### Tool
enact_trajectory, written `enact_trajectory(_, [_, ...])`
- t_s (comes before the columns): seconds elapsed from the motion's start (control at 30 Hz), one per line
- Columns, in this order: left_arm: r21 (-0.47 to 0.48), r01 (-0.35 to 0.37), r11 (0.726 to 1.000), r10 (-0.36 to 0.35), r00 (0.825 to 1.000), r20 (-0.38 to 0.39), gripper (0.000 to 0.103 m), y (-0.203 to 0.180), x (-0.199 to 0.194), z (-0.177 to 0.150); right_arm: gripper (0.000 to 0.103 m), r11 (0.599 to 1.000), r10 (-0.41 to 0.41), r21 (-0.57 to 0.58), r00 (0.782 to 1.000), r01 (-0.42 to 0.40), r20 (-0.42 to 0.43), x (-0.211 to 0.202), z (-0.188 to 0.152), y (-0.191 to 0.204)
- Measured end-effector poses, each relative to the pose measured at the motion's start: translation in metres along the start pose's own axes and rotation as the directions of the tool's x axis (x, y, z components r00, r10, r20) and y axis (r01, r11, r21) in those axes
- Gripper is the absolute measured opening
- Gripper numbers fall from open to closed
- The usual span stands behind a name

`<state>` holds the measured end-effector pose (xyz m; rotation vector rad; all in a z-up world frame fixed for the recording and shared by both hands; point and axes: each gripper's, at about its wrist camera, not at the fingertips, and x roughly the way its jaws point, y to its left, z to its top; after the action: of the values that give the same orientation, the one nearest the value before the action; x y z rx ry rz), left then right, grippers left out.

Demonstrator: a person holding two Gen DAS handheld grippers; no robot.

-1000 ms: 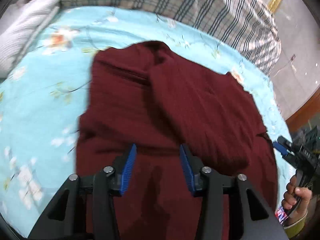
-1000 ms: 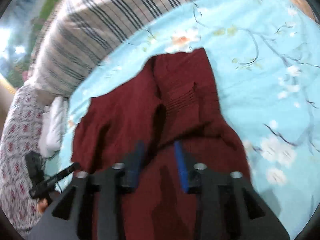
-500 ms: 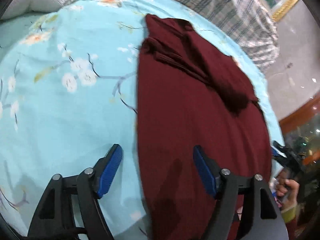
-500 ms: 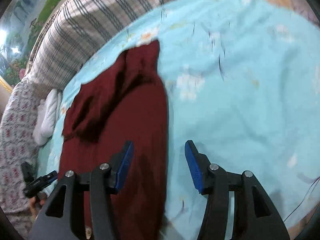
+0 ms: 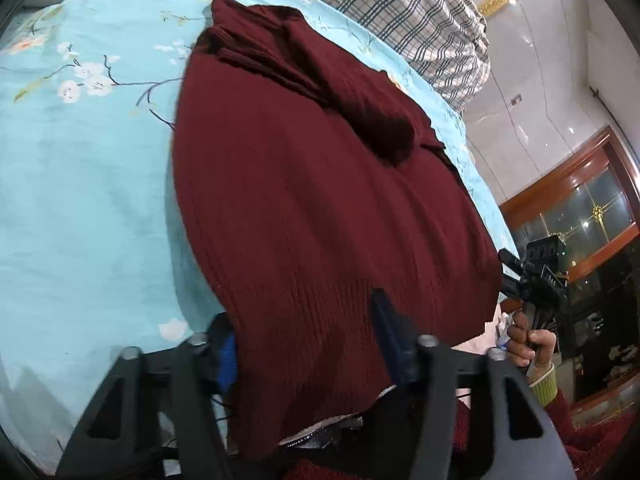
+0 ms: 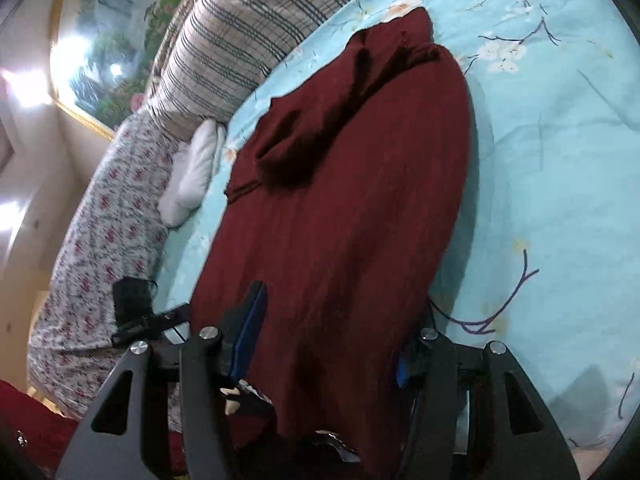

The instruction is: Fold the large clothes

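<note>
A dark red knit sweater (image 5: 312,184) lies on the turquoise floral bedsheet (image 5: 80,184), sleeves folded over its upper body. Its near hem hangs over the bed edge. My left gripper (image 5: 304,344) is open, and the hem's left corner lies between its blue-padded fingers. My right gripper (image 6: 328,336) is open too, with the hem's right part of the sweater (image 6: 340,208) between its fingers. The sheet (image 6: 560,168) stretches away on the right. In the left wrist view the other gripper (image 5: 536,276) shows at the right, held by a hand.
A plaid pillow (image 5: 400,8) lies at the head of the bed, also in the right wrist view (image 6: 248,28). A white cloth (image 6: 196,164) and a red-flowered quilt (image 6: 100,240) lie at the bed's left side. A wooden cabinet (image 5: 580,208) stands beyond the right edge.
Both grippers opened wide and dropped from above the sweater's middle to its near hem at the bed edge. The hem now lies between each pair of fingers.
</note>
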<state>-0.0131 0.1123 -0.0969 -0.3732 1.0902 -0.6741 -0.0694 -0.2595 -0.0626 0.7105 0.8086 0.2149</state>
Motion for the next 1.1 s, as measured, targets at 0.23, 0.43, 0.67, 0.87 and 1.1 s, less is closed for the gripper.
enact_trajectory(0.23, [0.02,-0.015,1.0,0.015,1.0,0.0,0.033,0.006,-0.004,-0.006,0.05,1.0,0.009,-0.015,1.0,-0.008,0.023,-0.004,-0.006,0.0])
enact_trajectory(0.43, [0.024,0.012,1.0,-0.011,1.0,-0.006,0.032,0.008,-0.004,-0.008,0.041,0.999,0.015,-0.04,1.0,-0.015,-0.005,-0.008,-0.014,0.002])
enact_trajectory(0.67, [0.01,-0.013,1.0,0.012,0.999,0.052,0.003,0.013,-0.004,0.001,0.005,0.999,-0.02,-0.034,1.0,0.019,-0.022,-0.005,-0.014,-0.007])
enact_trajectory(0.87, [0.005,0.012,1.0,-0.013,0.981,0.194,0.002,0.001,-0.034,0.01,0.005,0.999,-0.022,-0.025,0.999,0.023,0.034,-0.021,-0.014,-0.007])
enact_trajectory(1.1, [0.026,0.019,0.999,-0.027,0.939,0.344,0.002,-0.023,-0.074,0.056,0.005,0.99,0.133,-0.067,0.973,-0.122,0.189,-0.056,0.021,0.029])
